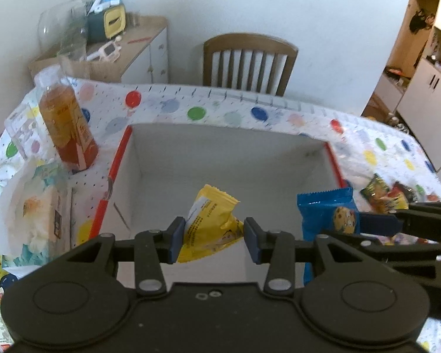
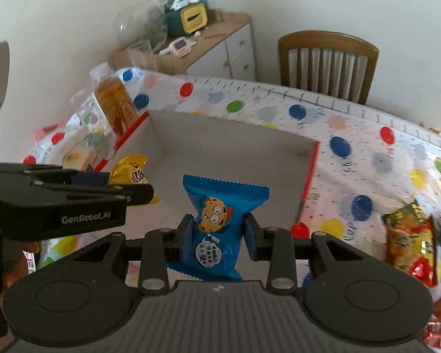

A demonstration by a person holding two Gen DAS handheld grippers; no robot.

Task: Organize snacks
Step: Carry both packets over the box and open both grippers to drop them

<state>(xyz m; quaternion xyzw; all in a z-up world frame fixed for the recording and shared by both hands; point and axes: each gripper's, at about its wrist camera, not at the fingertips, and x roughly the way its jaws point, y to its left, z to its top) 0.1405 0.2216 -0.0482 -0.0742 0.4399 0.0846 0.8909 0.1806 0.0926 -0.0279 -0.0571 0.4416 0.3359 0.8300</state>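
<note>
I have the left gripper (image 1: 214, 236) clamped on the yellow packet (image 1: 210, 226) and the right gripper (image 2: 219, 236) on the blue cookie packet (image 2: 220, 229) (both over the open box (image 1: 229, 158)), and crowded so close they may collide on release.

Both wrist cameras look down, close, into the same box (image 1: 226, 153).

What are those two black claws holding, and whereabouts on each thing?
The left gripper pinches a yellow snack packet across its lower half. The right gripper pinches a blue cookie packet by its sides, around the middle.
</note>
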